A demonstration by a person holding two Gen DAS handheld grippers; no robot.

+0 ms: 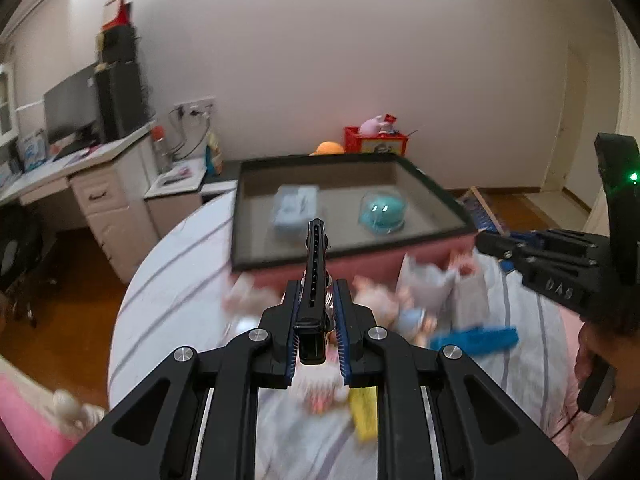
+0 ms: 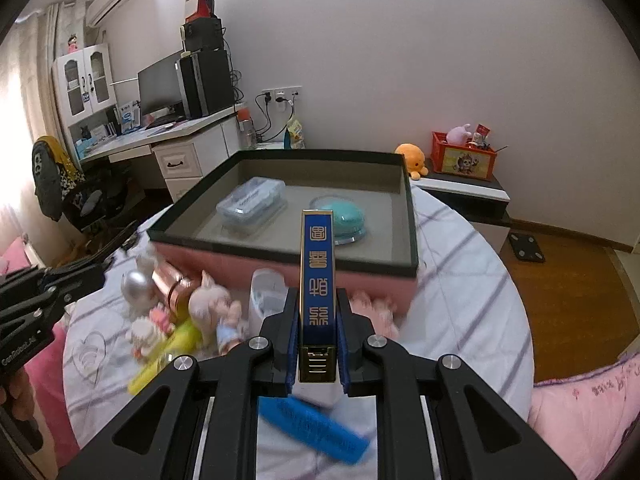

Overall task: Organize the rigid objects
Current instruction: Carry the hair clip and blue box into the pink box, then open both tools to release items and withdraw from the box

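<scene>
My left gripper (image 1: 316,292) is shut on a slim black bar with a row of holes (image 1: 315,256), held above the table and pointing toward the box. My right gripper (image 2: 317,300) is shut on a narrow blue and gold box with gold characters (image 2: 317,264). Ahead stands an open dark-rimmed box with pink sides (image 1: 440,196) (image 2: 412,220). It holds a clear plastic case (image 1: 296,208) (image 2: 252,200) and a teal round thing under a clear dome (image 1: 382,210) (image 2: 340,216). Small figurines (image 2: 208,304), a yellow item (image 2: 176,344) and a blue flat item (image 2: 320,432) lie on the striped cloth.
The round table (image 2: 480,280) ends at wooden floor on the right. A white desk with a monitor (image 2: 160,84) stands at the back left. A low cabinet carries a red crate (image 2: 464,156) and an orange plush (image 2: 412,156). Pink bedding (image 2: 580,412) lies at the lower right.
</scene>
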